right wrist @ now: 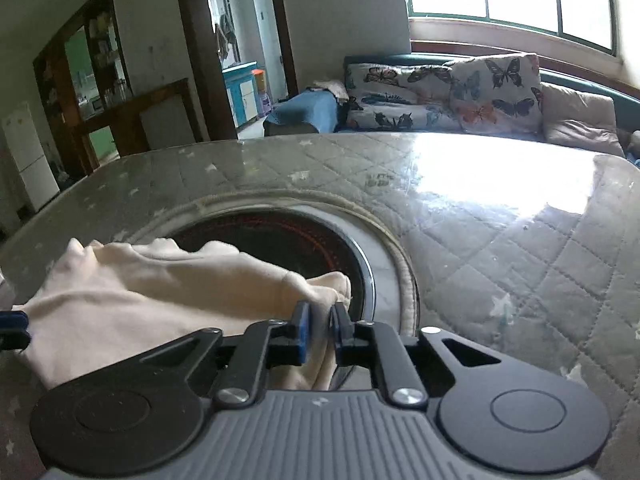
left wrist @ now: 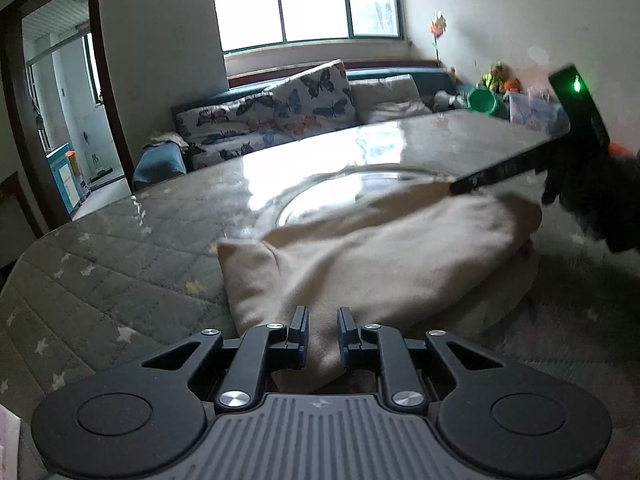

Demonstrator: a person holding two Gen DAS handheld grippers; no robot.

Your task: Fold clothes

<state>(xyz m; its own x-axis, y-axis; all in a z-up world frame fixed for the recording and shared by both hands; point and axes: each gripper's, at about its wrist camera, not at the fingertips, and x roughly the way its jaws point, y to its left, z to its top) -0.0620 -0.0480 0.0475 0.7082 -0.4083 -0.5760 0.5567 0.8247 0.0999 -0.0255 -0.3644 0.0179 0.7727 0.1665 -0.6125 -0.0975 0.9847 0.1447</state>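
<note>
A cream garment (left wrist: 376, 256) lies bunched on the quilted grey table cover (left wrist: 120, 264), partly over the round glass cooktop (left wrist: 340, 196). My left gripper (left wrist: 323, 330) is shut on the garment's near edge, cloth pinched between the fingers. The right gripper shows blurred at the far right of the left wrist view (left wrist: 576, 168). In the right wrist view my right gripper (right wrist: 320, 326) is shut on a fold of the same garment (right wrist: 140, 292), which stretches left to the left gripper's fingertip (right wrist: 14, 330) at the frame edge. The dark cooktop (right wrist: 280, 240) lies behind the cloth.
A sofa with butterfly-print cushions (left wrist: 304, 104) stands beyond the table under a window. A green cup (left wrist: 482, 100) and toys sit at the far right. A doorway (left wrist: 60, 100) opens at the left. The quilted cover (right wrist: 520, 248) stretches to the right.
</note>
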